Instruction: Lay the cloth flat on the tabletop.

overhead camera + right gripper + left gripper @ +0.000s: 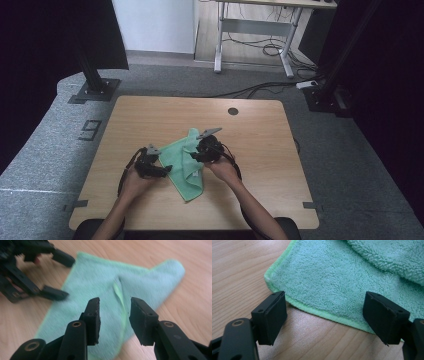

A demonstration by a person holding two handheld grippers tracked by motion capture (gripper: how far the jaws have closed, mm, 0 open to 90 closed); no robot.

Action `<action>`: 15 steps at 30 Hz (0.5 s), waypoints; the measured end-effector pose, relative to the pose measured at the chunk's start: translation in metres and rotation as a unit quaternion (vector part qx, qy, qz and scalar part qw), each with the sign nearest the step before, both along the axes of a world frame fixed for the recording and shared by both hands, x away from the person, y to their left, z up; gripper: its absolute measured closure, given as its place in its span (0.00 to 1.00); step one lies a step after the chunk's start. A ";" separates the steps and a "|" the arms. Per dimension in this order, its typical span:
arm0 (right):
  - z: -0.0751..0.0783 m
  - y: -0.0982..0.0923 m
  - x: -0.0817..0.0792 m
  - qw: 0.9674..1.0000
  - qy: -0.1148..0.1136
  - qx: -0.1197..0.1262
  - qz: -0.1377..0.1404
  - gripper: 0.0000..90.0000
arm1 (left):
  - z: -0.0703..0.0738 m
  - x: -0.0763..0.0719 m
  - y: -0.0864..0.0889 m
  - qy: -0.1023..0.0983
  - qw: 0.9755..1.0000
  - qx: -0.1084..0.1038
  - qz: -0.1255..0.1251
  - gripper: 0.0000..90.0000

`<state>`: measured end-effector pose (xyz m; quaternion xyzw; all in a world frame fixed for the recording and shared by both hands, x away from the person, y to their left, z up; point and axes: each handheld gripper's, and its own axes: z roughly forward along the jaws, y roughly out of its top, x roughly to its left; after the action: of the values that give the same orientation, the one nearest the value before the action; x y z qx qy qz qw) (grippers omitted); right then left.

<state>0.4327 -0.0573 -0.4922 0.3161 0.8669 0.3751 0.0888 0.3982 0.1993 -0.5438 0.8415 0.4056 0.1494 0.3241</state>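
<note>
1. Your green cloth [186, 162] lies crumpled and partly folded, fluffy with a lighter hem, mid-table [260, 150].
2. Your left gripper [324, 315] gapes wide at its edge, empty.
3. Your right gripper [113, 315] hovers above its fold, jaws narrowly parted.

The high view is dim, dark at both sides. Soft daylight and faint sheen mark the pale wooden table [312, 340]; the right gripper view is motion-blurred.
</note>
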 end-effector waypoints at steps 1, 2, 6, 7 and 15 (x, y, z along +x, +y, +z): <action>-0.003 -0.001 0.000 1.000 0.003 -0.001 -0.001 0.66 | 0.000 0.000 0.000 0.000 1.000 -0.001 0.000 0.21; -0.009 -0.002 0.000 1.000 0.009 -0.002 -0.003 0.66 | 0.000 0.000 0.000 -0.001 1.000 -0.002 0.002 0.21; -0.028 0.001 0.001 1.000 0.017 -0.024 0.000 0.70 | 0.000 0.000 0.000 -0.001 1.000 -0.002 0.001 0.21; -0.032 0.002 0.001 0.999 0.018 -0.031 0.000 0.74 | -0.001 0.000 0.000 -0.002 1.000 -0.002 0.002 0.21; -0.030 -0.003 -0.006 0.999 0.014 -0.042 -0.001 0.95 | -0.001 0.000 0.000 -0.002 1.000 -0.002 0.003 0.21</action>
<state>0.4264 -0.0606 -0.5227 0.3181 0.8826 0.3342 0.0899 0.3979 0.1988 -0.5443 0.8395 0.4075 0.1509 0.3263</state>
